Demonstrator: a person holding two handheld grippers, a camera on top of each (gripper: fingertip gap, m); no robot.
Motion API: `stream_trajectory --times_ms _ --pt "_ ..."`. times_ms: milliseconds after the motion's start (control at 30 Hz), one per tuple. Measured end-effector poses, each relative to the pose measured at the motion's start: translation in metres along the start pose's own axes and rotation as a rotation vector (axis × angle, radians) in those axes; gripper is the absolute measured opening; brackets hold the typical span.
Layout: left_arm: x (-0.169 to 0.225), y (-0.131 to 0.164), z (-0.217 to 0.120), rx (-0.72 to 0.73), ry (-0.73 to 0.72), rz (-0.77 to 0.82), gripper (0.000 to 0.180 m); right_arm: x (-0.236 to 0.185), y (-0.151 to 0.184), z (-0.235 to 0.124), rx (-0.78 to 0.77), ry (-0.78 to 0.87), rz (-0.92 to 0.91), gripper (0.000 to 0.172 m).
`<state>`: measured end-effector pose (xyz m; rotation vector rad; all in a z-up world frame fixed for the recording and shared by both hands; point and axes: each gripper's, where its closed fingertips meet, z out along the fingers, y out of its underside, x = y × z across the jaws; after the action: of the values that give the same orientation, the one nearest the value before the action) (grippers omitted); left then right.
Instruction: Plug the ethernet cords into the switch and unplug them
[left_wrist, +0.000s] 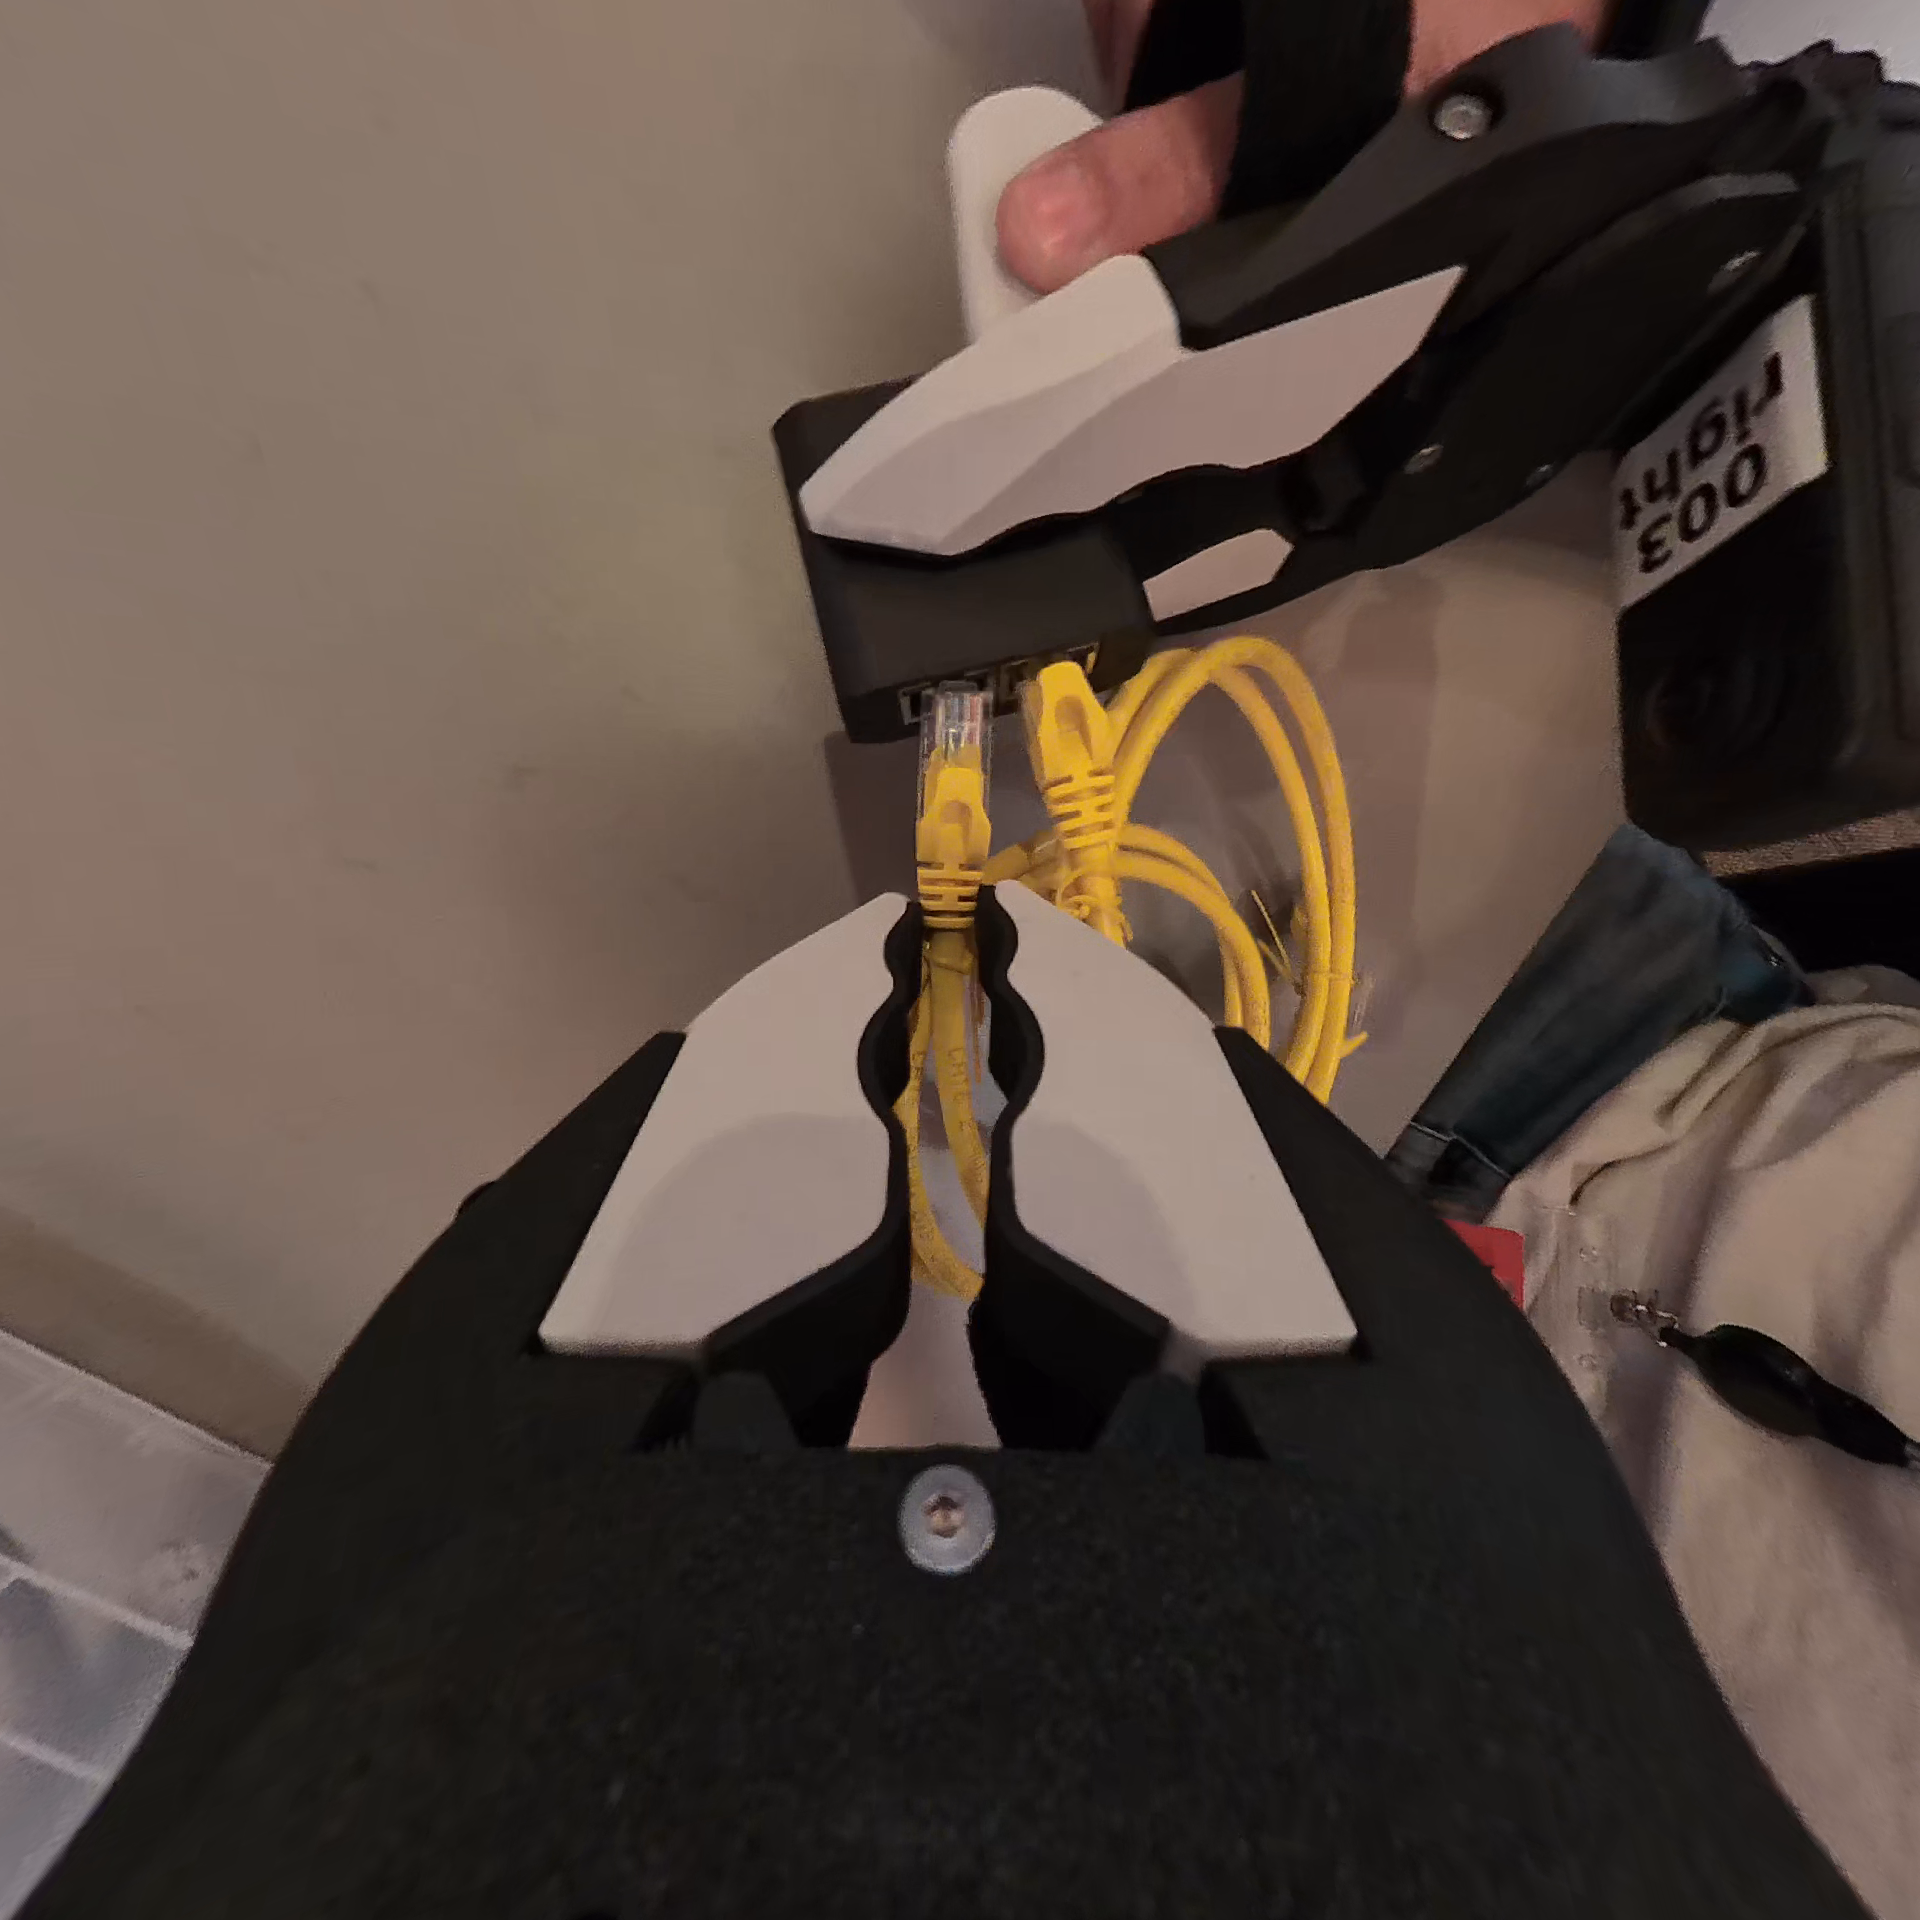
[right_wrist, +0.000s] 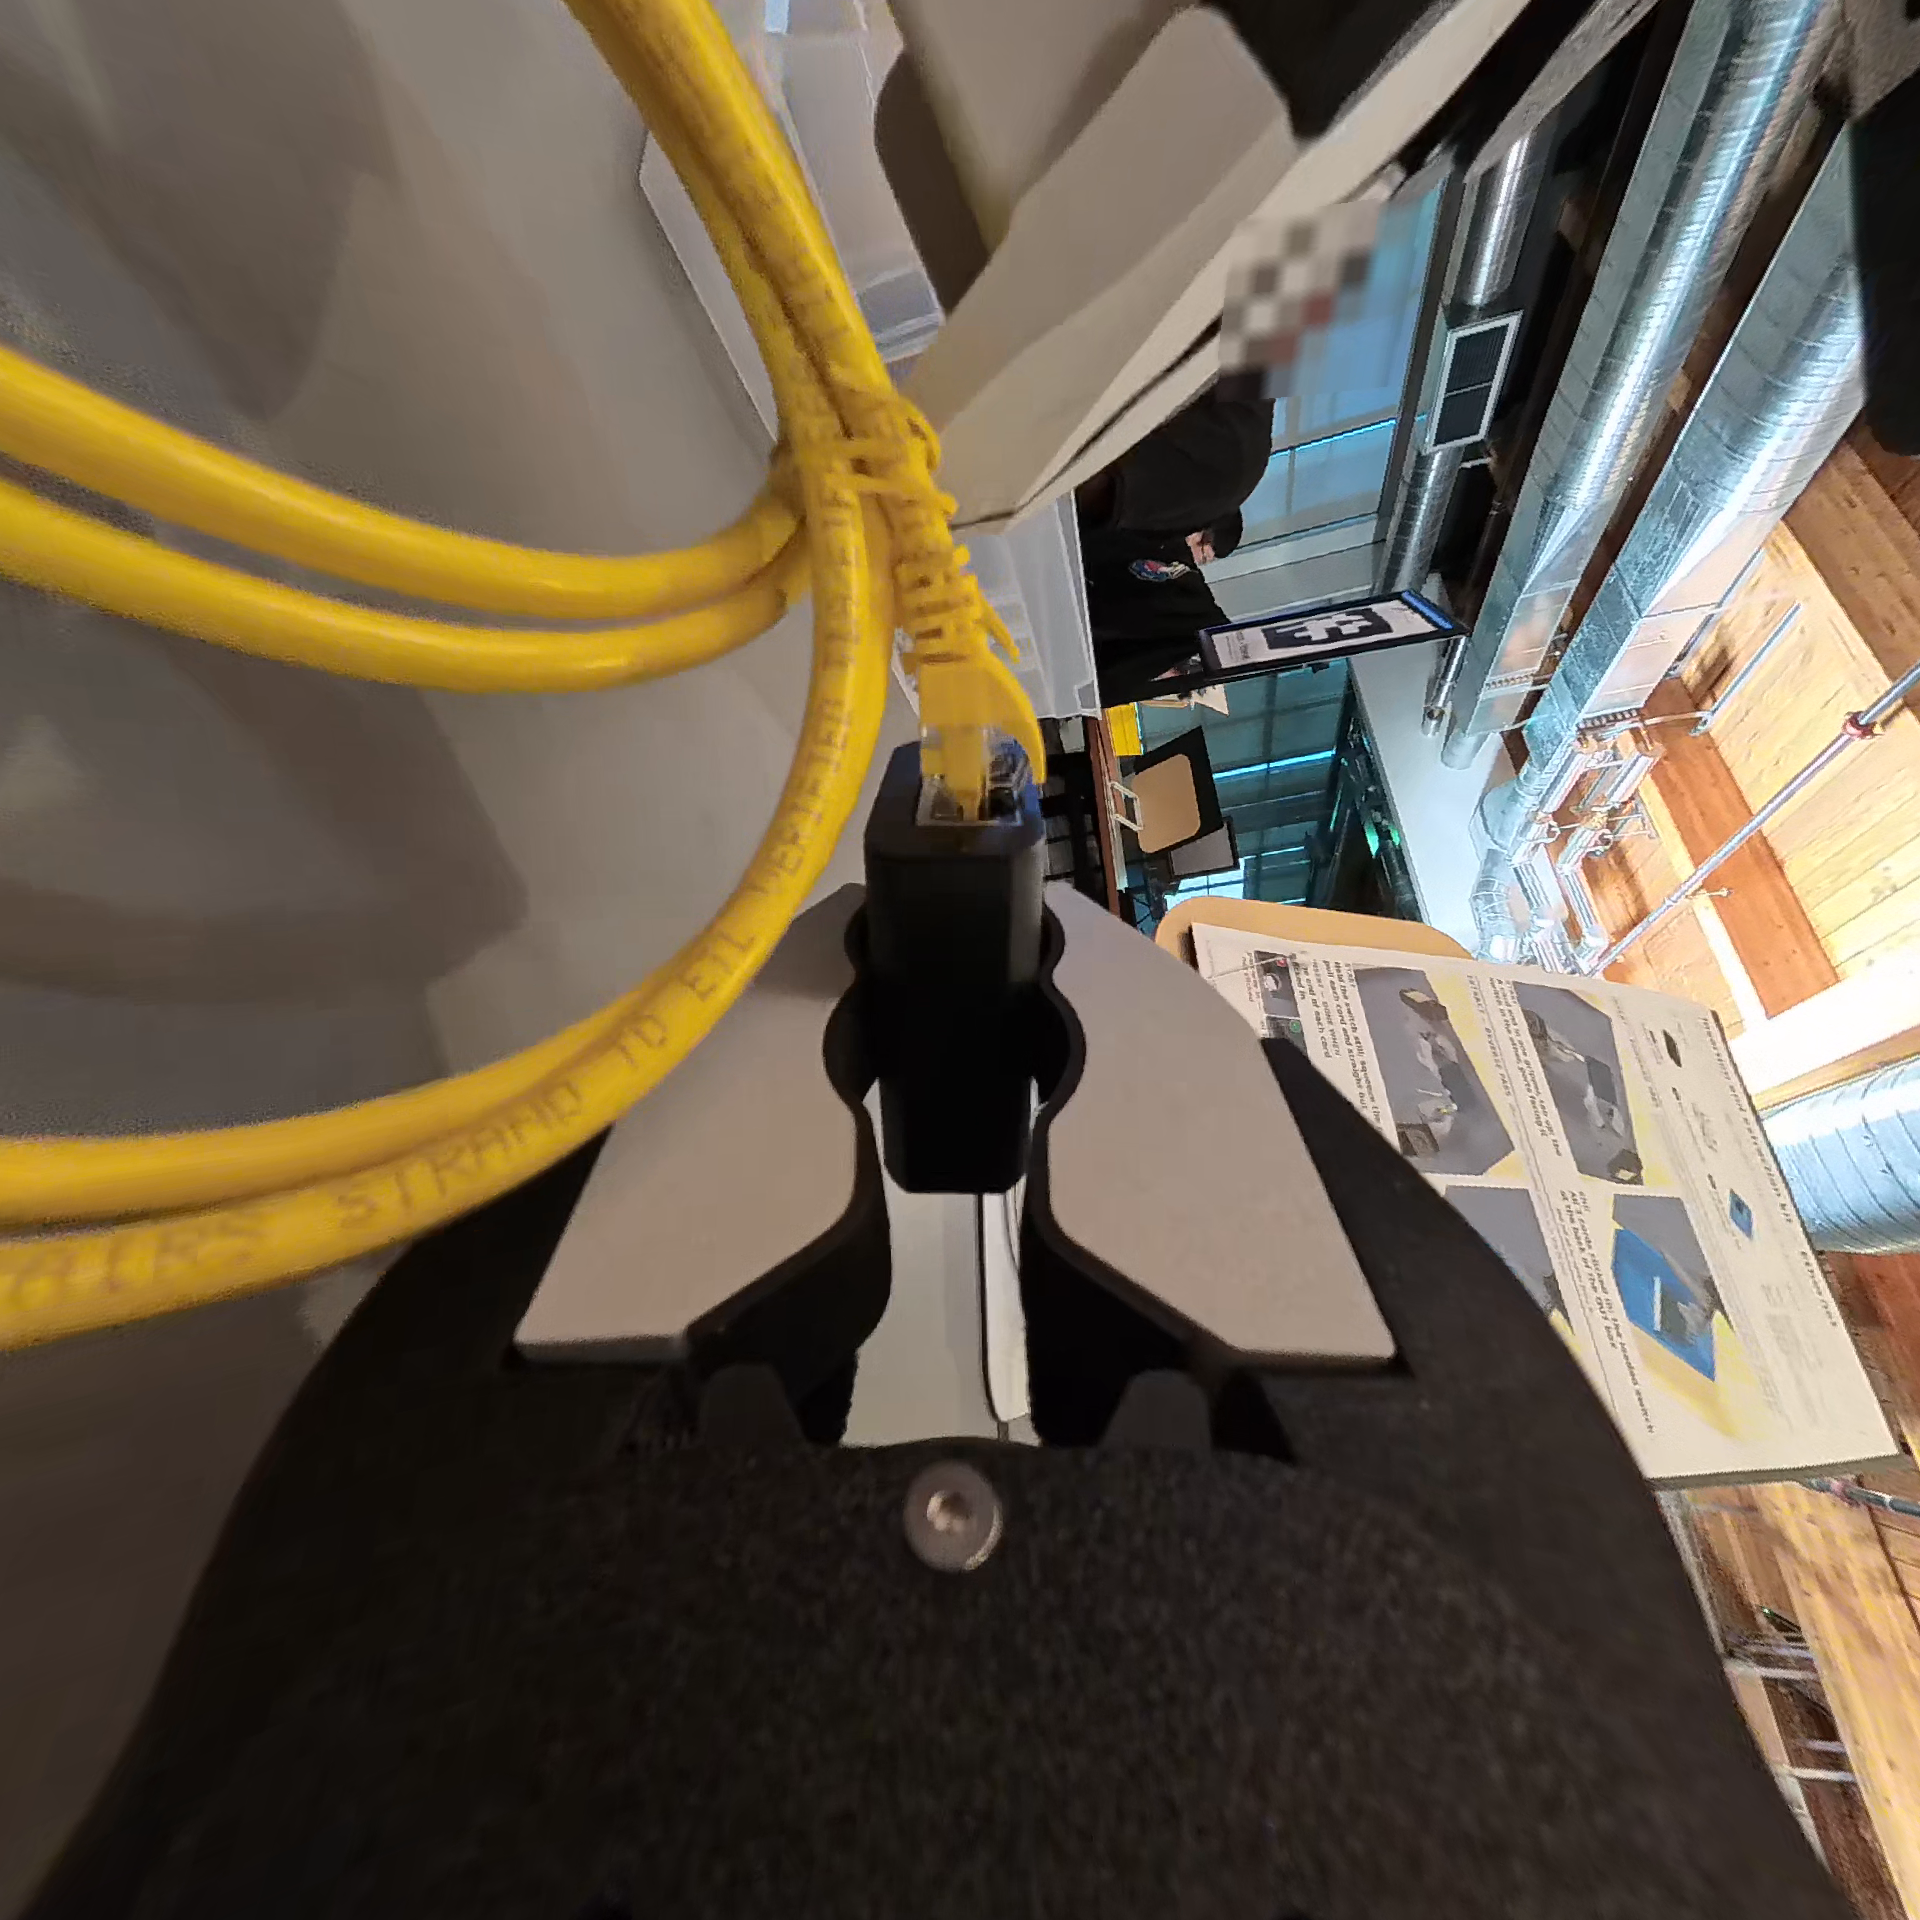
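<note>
Yellow cord (left_wrist: 948, 883) pinched in left jaws; right jaws clamp the black switch (right_wrist: 954, 997).

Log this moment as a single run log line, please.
left jaws: clamp yellow cord boot | plug tip at port, not seated | right jaws: grip black switch | second cord: plugged in
</note>
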<state>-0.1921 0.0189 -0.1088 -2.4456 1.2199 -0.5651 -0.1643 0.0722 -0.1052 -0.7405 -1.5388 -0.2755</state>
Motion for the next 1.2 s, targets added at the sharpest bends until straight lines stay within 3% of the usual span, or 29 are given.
stream_trajectory --times_ms 333,500,600,833,1000,1133,1200 --pt "-0.008 -0.003 0.002 -0.028 -0.056 -0.035 0.01 0.0 0.004 0.002 -0.038 0.009 -0.039 0.023" --pt "-0.003 -0.008 0.0 -0.013 0.029 -0.057 0.009 0.001 0.003 0.0 -0.052 0.018 -0.11 0.023" --pt "-0.009 -0.003 0.004 -0.048 0.007 -0.052 0.009 -0.005 0.0 0.003 -0.078 -0.001 -0.125 0.023" --pt "-0.016 -0.004 0.001 -0.036 -0.028 0.027 0.009 -0.009 -0.011 0.002 -0.006 -0.013 -0.049 0.023" --pt "-0.013 -0.003 -0.009 0.002 0.075 0.022 0.009 -0.006 -0.024 0.002 0.066 -0.013 0.043 0.023" --pt "0.013 -0.006 -0.013 0.038 0.201 0.035 0.01 -0.006 -0.01 0.005 0.026 -0.043 0.125 0.023" --pt "0.015 -0.006 -0.011 0.03 0.189 0.038 0.01 -0.009 -0.007 0.005 0.024 -0.061 0.134 0.023"
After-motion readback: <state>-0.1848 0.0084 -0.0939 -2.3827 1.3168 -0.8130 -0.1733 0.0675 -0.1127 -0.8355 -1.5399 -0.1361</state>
